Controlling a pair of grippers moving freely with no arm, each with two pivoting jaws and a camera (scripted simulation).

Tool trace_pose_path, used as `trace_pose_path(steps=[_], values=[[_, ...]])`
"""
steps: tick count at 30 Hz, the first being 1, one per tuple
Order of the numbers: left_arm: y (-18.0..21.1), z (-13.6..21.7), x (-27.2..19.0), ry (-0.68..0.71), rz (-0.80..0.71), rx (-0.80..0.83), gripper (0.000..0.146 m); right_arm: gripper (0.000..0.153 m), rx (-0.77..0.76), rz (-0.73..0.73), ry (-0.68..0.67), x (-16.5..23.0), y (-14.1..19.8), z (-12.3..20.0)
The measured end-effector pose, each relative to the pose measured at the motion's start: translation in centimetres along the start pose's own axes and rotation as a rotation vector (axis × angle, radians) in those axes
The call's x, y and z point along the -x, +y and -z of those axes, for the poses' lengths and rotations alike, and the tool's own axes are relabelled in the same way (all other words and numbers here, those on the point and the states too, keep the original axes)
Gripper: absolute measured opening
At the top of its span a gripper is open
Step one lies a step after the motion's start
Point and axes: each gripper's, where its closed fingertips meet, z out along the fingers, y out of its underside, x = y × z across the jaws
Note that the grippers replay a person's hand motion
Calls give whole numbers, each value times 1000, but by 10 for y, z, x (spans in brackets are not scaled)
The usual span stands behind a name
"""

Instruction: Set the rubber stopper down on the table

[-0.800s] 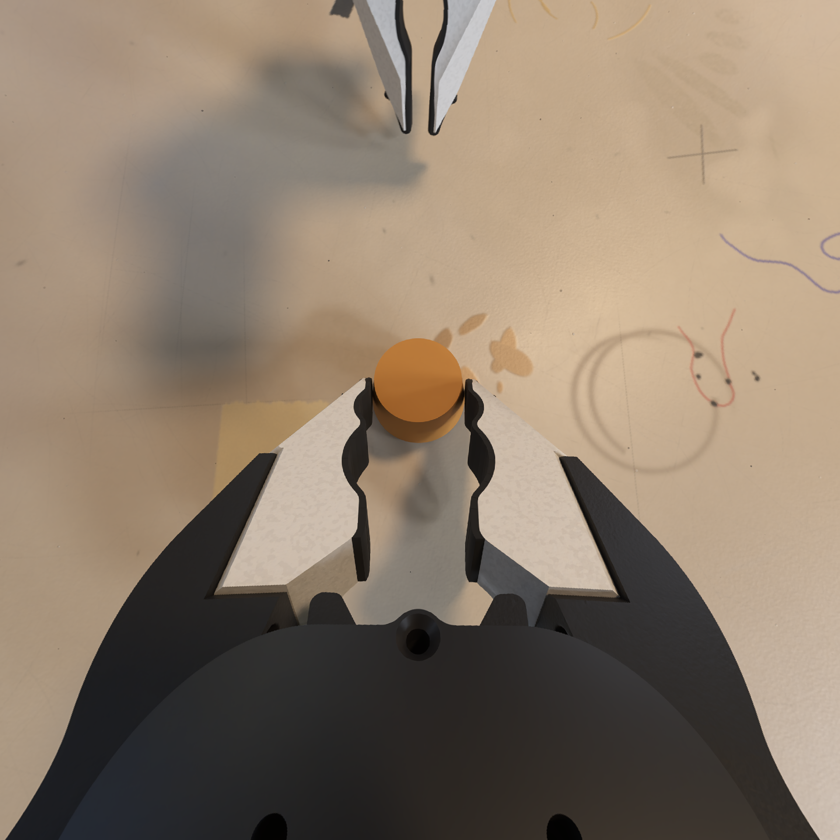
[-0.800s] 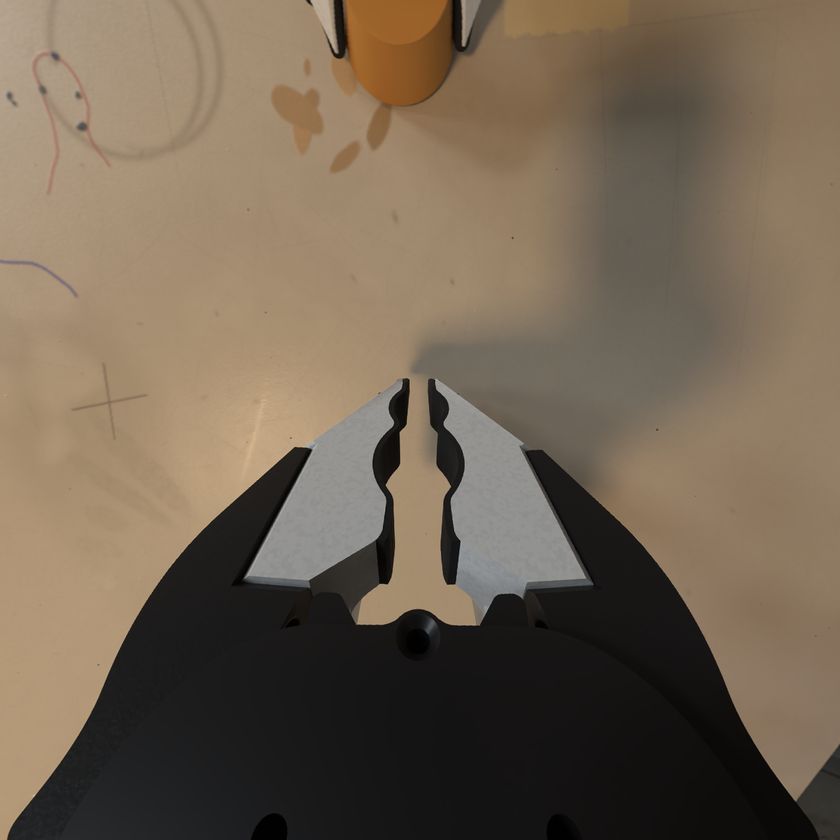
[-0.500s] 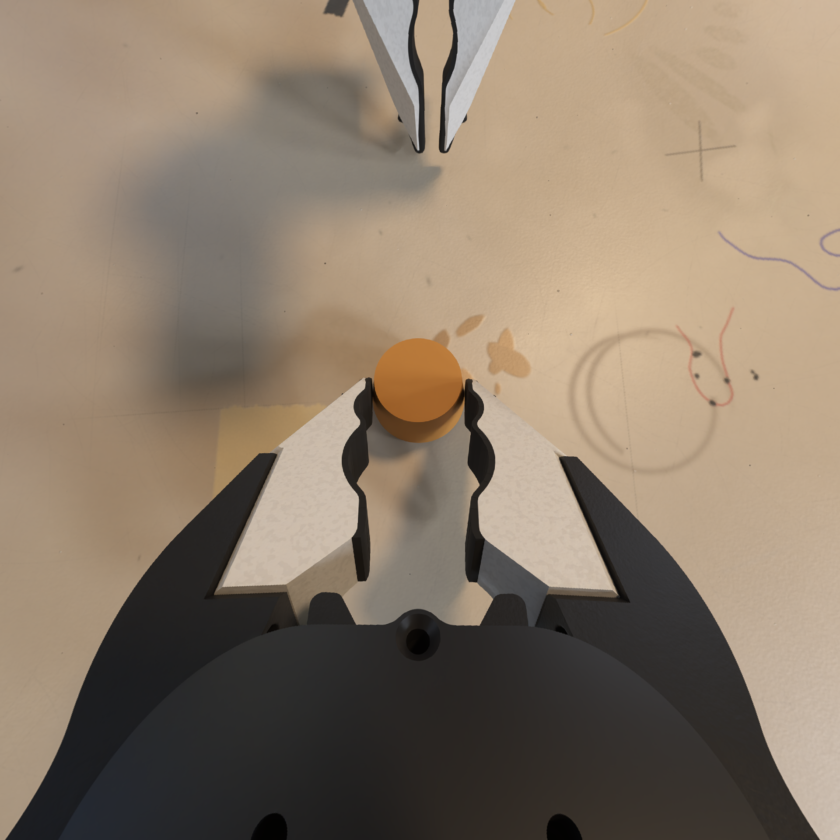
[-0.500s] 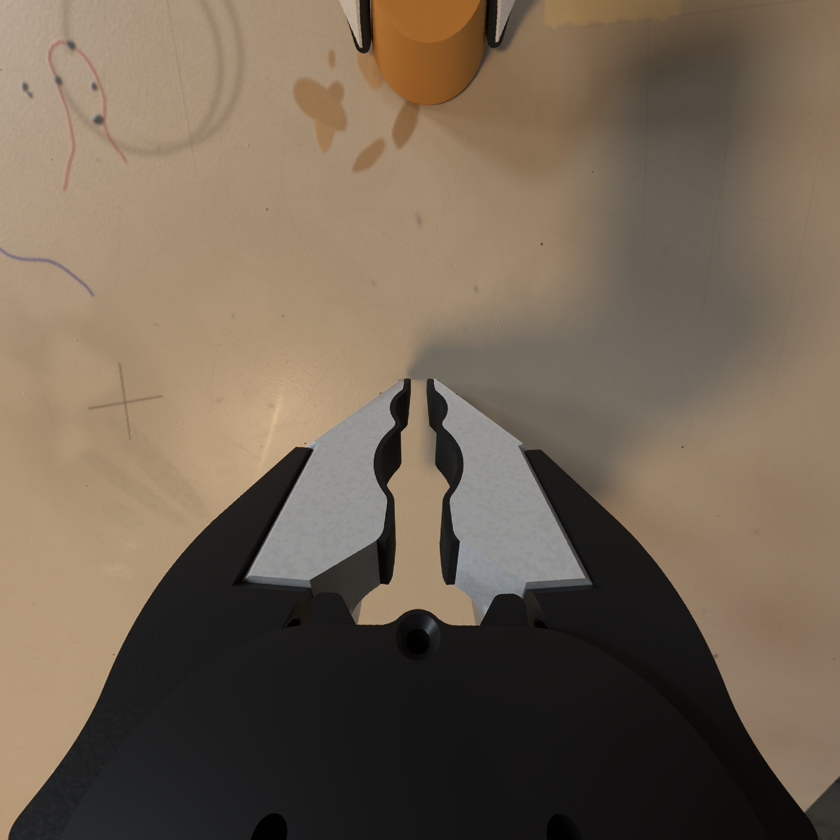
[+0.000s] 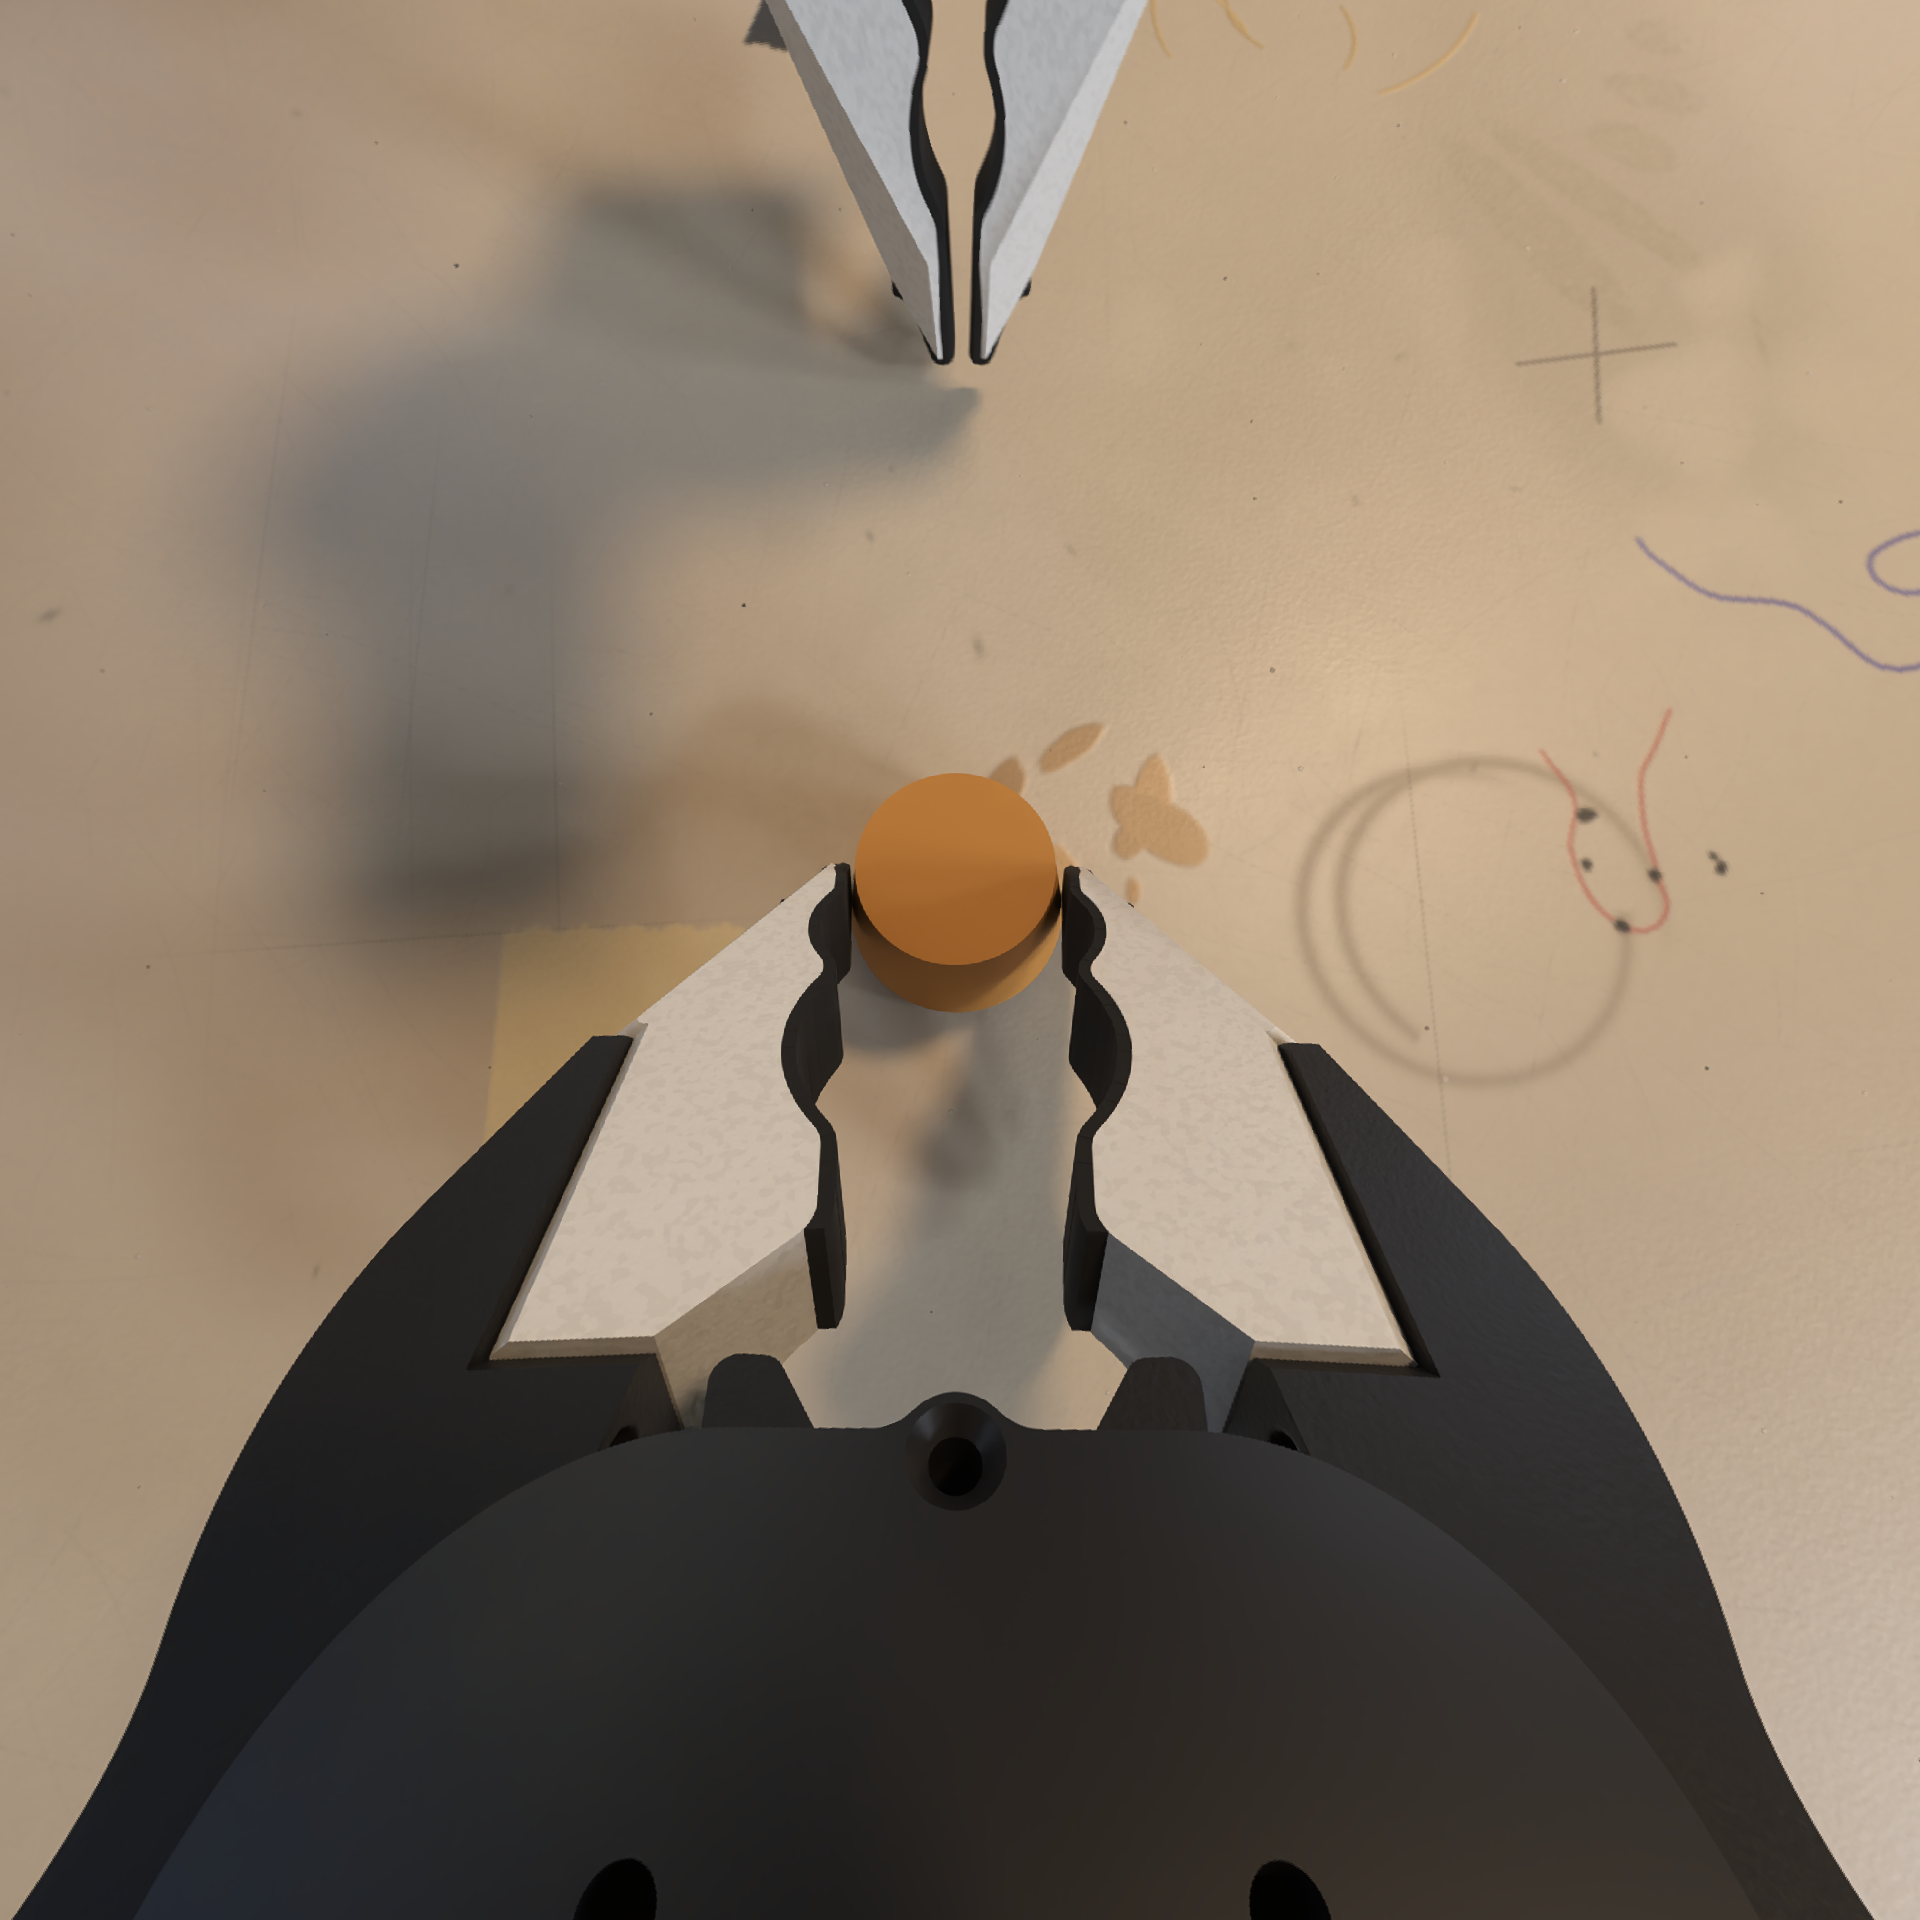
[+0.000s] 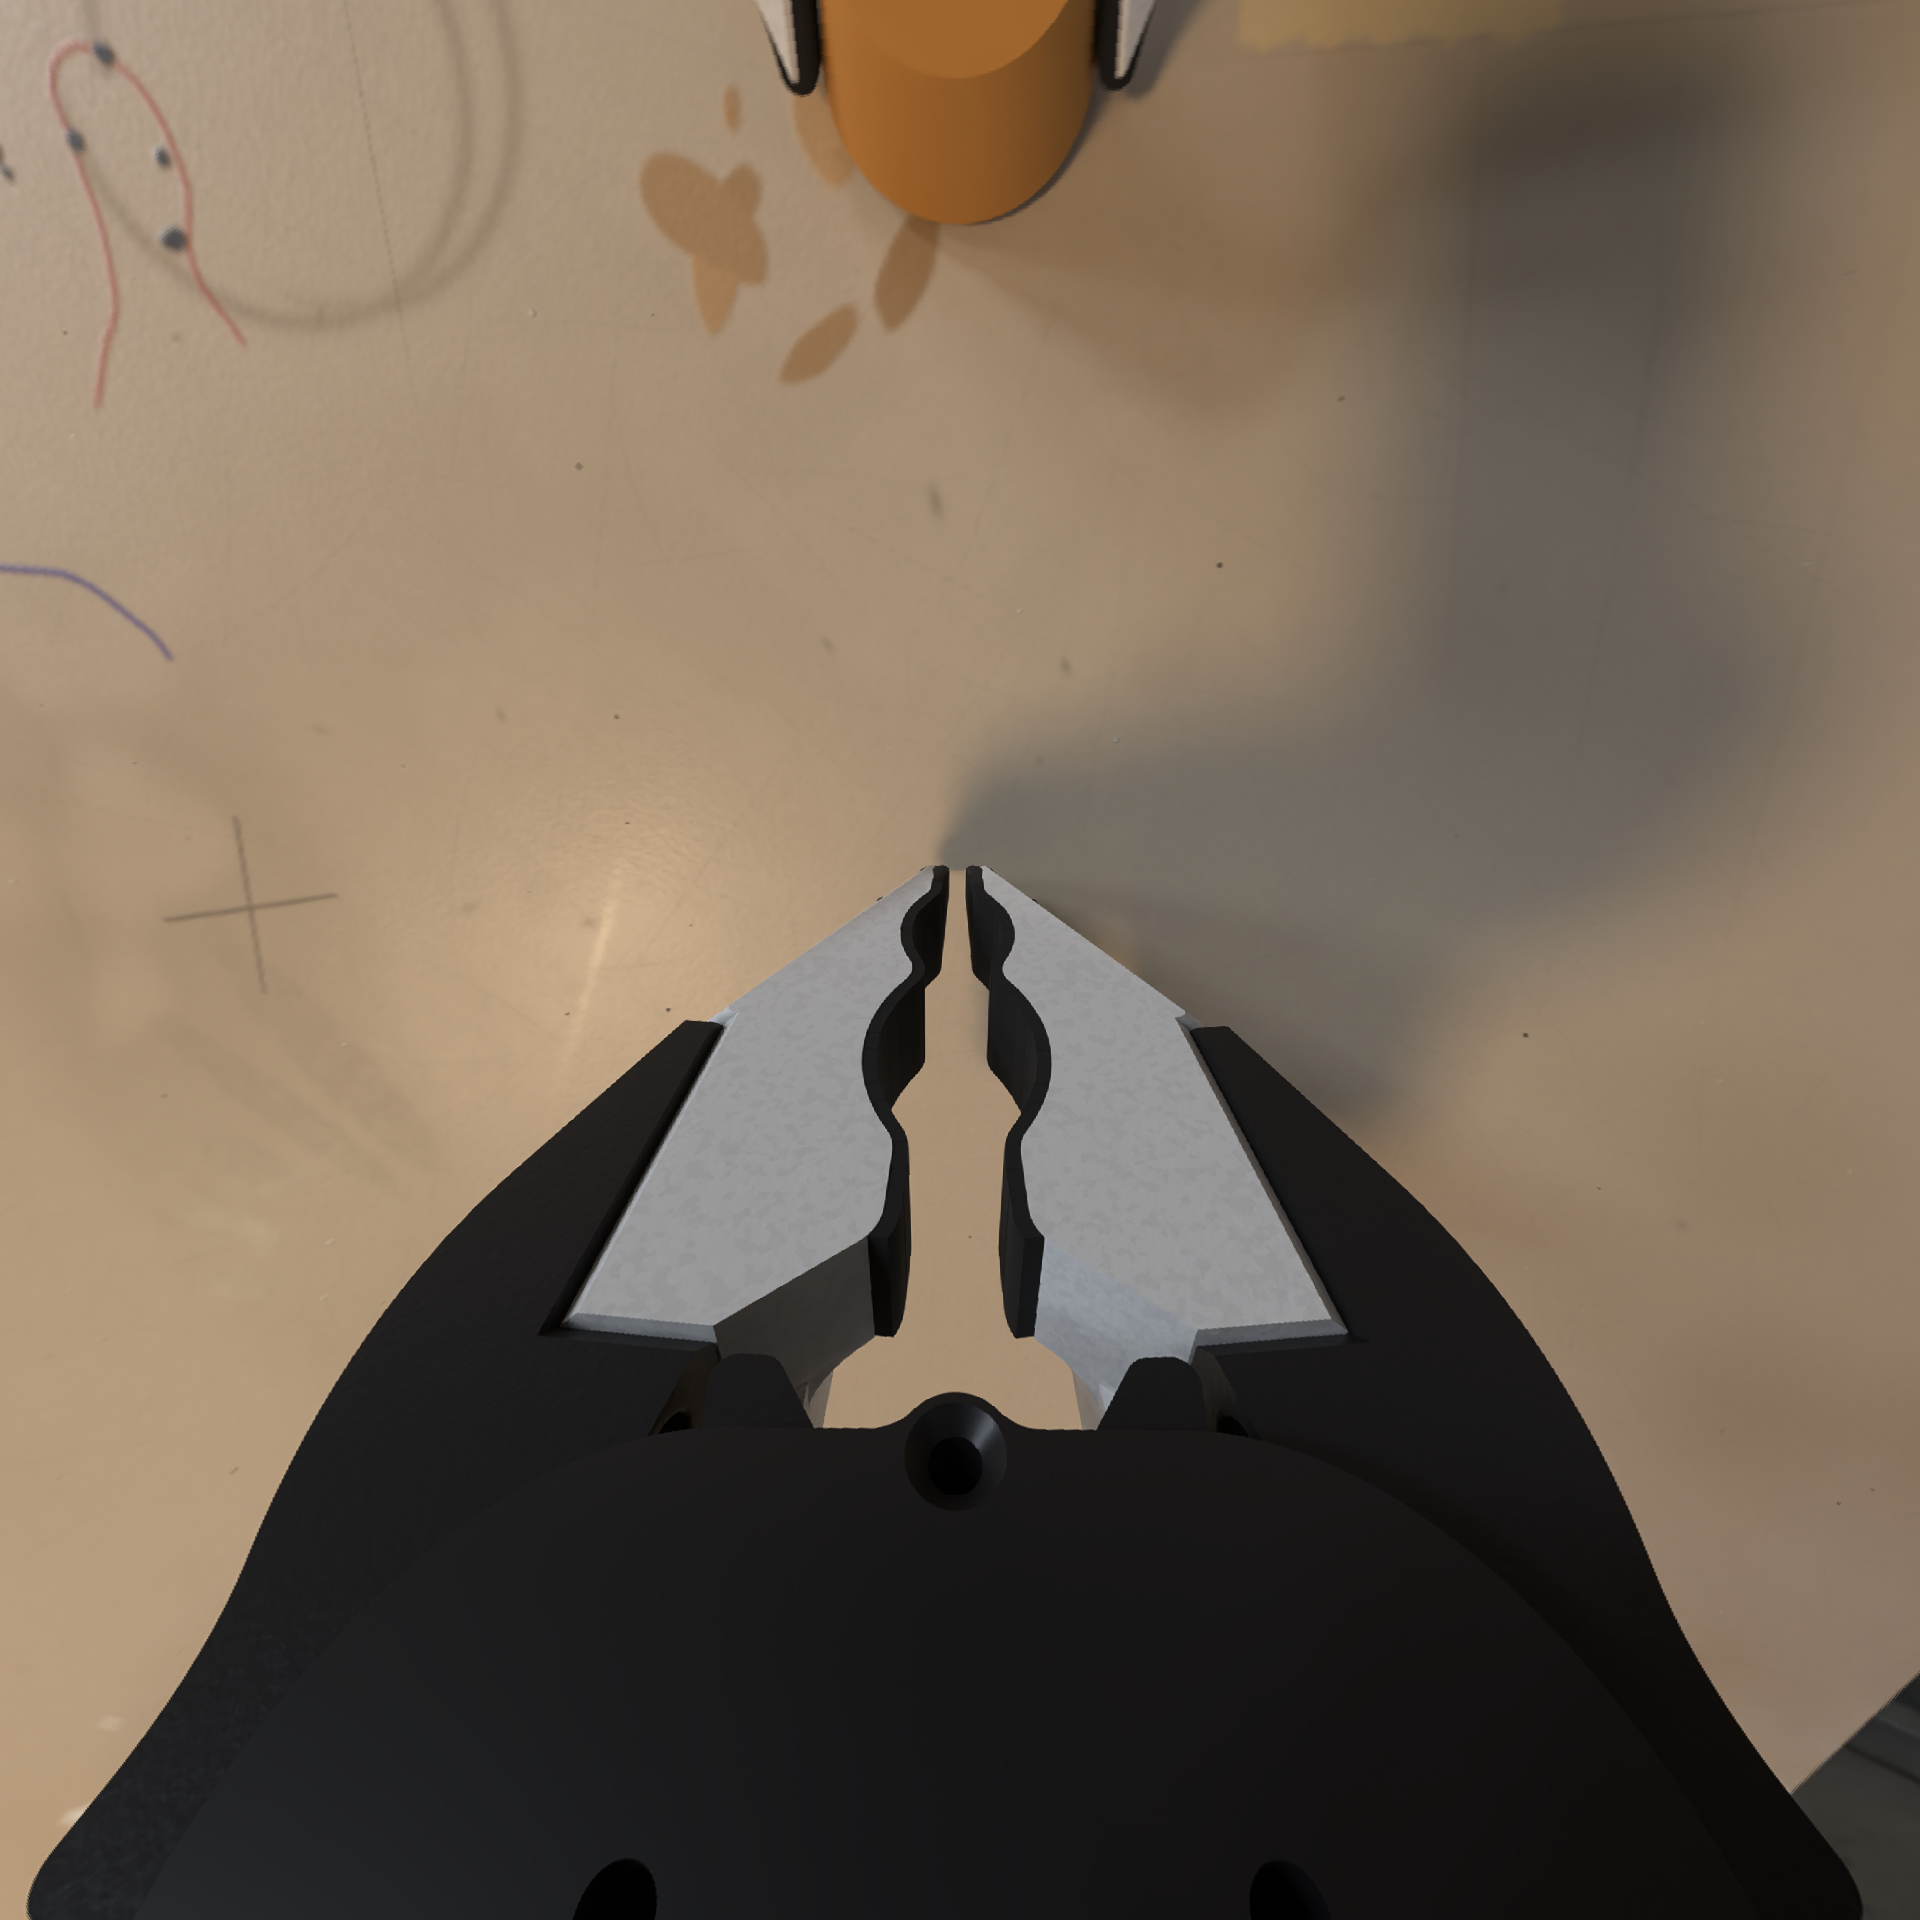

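Observation:
An orange rubber stopper [image 5: 951, 883] sits upright between the tips of my left gripper [image 5: 954, 883], which is shut on it, low over the tan table [image 5: 1299, 582]. The stopper also shows at the top of the right wrist view [image 6: 956, 125], with the left gripper's fingertips on both sides; its lower end looks close to the table, and I cannot tell whether it touches. My right gripper [image 6: 956, 873] is shut and empty, facing the left one across the table; it also shows at the top of the left wrist view [image 5: 958, 353].
A pale yellow patch [image 5: 582, 997] lies on the table beside the left gripper. Table markings: brown stains [image 5: 1143, 821], a grey ring [image 5: 1455, 925], red [image 5: 1621, 831] and purple [image 5: 1766, 603] scribbles, a pencil cross [image 5: 1597, 353]. A table edge shows at the lower right [image 6: 1870, 1745].
The right gripper has moved closer to the left gripper and the stopper, and its tips have closed a little more. The left gripper still holds the stopper in the same place.

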Motion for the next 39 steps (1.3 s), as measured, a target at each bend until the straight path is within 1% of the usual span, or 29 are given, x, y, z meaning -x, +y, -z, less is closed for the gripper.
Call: trace_pose_path(steps=[4,6,10,18,26,39], values=[[1,-1,-1,7,3,2,40,3,-60,-39,20,-7,3,0],[0,-1,0,5,1,3,40,3,-51,-78,51,-13,6,1],[-1,-2,0,7,-2,3,40,4,-22,-133,50,-15,10,2],[2,-1,0,5,4,2,40,5,-21,-136,52,-17,14,3],[2,0,0,3,6,2,40,4,-31,-120,63,-19,10,4],[2,0,0,5,3,2,40,6,4,-126,29,-12,9,1]])
